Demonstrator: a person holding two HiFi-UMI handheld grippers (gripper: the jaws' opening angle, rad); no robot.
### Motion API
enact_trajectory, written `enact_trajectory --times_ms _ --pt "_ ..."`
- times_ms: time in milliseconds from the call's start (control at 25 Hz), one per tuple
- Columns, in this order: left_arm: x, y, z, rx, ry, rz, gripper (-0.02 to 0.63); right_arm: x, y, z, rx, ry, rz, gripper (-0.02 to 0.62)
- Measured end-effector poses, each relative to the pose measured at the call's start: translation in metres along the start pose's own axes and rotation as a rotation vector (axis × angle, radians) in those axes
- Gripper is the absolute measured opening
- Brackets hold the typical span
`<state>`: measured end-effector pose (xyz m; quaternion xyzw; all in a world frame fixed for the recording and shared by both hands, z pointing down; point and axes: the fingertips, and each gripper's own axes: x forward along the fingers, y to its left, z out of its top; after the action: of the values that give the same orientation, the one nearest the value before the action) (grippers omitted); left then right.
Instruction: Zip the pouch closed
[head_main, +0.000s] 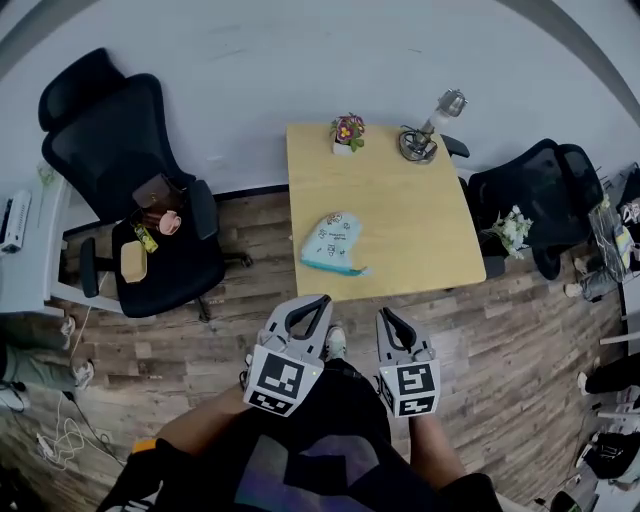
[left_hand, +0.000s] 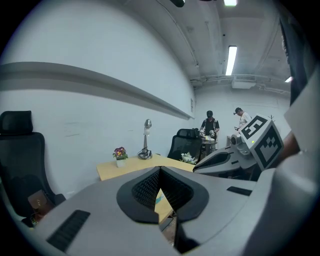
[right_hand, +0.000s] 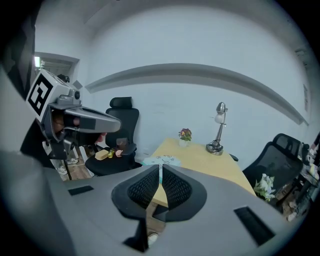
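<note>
Pouch (head_main: 333, 242) at worktop (head_main: 410, 210) front-left edge. Left claw (head_main: 320, 299), right claw (head_main: 384, 313) both closed, empty, short of front edge.

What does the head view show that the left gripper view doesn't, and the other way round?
Only the head view: the whole pouch lying on the table, and the left gripper seen from above. Only the left gripper view: two people far off and a ceiling light; there the pouch is just a teal sliver behind the shut jaws. Both: the table, potted flowers, desk lamp and right gripper.
</note>
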<state>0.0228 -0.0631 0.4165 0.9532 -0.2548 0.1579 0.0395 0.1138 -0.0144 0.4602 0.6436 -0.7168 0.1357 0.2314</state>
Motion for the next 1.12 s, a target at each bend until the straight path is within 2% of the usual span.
enact_trajectory --times_ms 160,360,560,800,1120 --pt "0.039 0.005 0.004 -0.001 0.019 0.045 0.008 0.032 -0.023 0.006 -0.096 0.007 0.085 0.017" --pt "0.072 0.011 -0.003 0.0 0.059 0.089 0.008 0.065 -0.039 -0.009 -0.244 0.077 0.173 0.069" --pt "0.098 0.018 -0.016 -0.037 0.088 0.149 0.008 0.092 -0.05 -0.023 -0.373 0.138 0.266 0.077" --pt "0.118 0.02 -0.056 -0.108 0.175 0.202 0.008 0.125 -0.056 -0.049 -0.525 0.209 0.378 0.083" --pt "0.138 0.012 -0.113 -0.172 0.28 0.208 0.008 0.157 -0.046 -0.085 -0.72 0.266 0.481 0.089"
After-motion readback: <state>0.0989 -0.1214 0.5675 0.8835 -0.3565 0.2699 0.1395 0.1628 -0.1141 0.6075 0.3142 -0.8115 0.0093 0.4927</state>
